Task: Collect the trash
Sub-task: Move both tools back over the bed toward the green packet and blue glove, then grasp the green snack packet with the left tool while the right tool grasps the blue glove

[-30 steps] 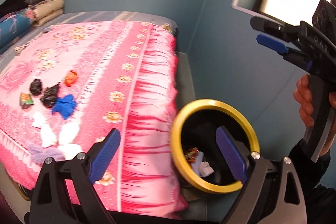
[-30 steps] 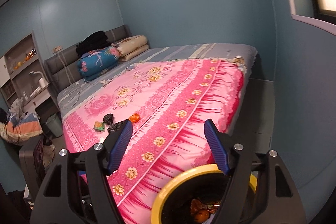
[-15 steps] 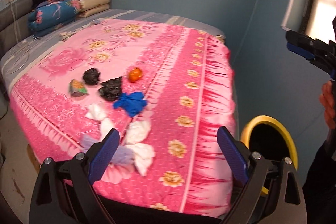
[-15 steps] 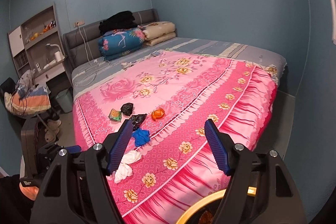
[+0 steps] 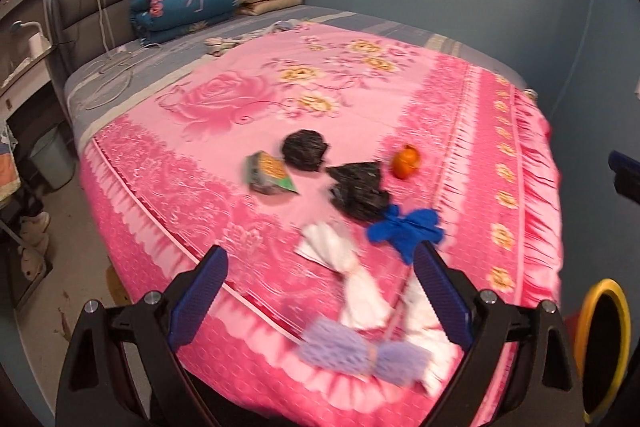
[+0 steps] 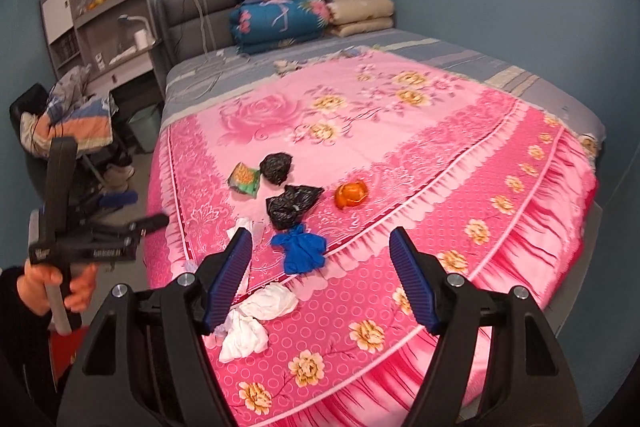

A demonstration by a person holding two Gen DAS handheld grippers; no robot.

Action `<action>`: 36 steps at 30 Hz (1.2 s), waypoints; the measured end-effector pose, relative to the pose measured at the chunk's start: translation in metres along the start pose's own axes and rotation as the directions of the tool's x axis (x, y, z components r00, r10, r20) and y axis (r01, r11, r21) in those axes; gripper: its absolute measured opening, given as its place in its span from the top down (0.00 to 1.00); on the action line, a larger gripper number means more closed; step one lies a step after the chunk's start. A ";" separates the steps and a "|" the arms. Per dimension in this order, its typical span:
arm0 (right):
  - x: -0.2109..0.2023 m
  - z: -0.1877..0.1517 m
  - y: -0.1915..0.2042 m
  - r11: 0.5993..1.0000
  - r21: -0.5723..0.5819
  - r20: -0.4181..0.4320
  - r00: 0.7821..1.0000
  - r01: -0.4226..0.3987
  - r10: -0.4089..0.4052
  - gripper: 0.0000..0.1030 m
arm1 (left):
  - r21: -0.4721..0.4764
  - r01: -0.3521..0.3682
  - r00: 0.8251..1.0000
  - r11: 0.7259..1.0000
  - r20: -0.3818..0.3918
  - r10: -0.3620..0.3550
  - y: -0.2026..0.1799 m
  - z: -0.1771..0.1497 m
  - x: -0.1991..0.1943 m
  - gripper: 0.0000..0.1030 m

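Observation:
Trash lies on the pink floral bedspread (image 5: 248,99): a blue glove (image 5: 404,231) (image 6: 300,251), two black bags (image 5: 358,191) (image 5: 304,149), a green snack wrapper (image 5: 270,173), an orange peel (image 5: 406,163) (image 6: 352,194), white tissues (image 5: 360,291) (image 6: 256,319) and a purple foam net (image 5: 352,351). My left gripper (image 5: 320,295) is open and empty above the tissues. My right gripper (image 6: 320,275) is open and empty above the blue glove. The yellow-rimmed black bin (image 5: 604,343) stands at the bed's right corner.
Folded quilts (image 6: 288,19) and a grey headboard (image 6: 188,15) are at the bed's far end. A desk with shelves (image 6: 104,27) and a chair with clothes (image 6: 68,123) stand left of the bed. Blue walls close the right side.
Both grippers have swung left from over the bin to face the bed and the trash pile. The bin has slid to the right edge of the left view.

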State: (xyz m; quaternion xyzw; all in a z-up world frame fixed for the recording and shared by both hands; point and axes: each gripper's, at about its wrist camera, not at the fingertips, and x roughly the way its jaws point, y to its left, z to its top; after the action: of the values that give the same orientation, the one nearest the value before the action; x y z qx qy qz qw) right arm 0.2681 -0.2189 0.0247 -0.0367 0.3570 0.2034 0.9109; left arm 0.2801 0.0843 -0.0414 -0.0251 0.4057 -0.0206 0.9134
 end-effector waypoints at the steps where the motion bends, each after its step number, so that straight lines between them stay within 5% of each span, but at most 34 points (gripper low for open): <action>1: 0.012 0.001 0.002 1.000 -0.012 -0.013 1.000 -0.006 0.006 0.34 | -0.005 -0.004 1.000 1.000 -0.004 0.004 0.006 0.004 0.006 0.12; 18: 0.209 -0.004 0.039 0.989 -0.142 -0.320 0.947 -0.050 0.002 0.29 | -0.095 -0.094 0.986 0.991 -0.146 0.079 0.071 0.057 0.161 0.12; 33: 0.280 -0.018 0.047 0.973 -0.225 -0.426 0.903 -0.047 -0.055 0.29 | -0.097 -0.055 0.975 0.994 -0.219 0.032 0.075 0.067 0.238 0.13; 36: 0.286 -0.023 0.050 0.970 -0.237 -0.443 0.894 -0.055 -0.058 0.29 | -0.077 -0.040 0.977 0.996 -0.214 0.023 0.071 0.067 0.241 0.25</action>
State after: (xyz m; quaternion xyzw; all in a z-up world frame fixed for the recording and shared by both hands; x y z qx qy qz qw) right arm 0.4236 -0.0797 -0.1791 -0.1941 0.5290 0.2310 0.7932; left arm 0.4927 0.1430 -0.1791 -0.0531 0.5018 0.0075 0.8633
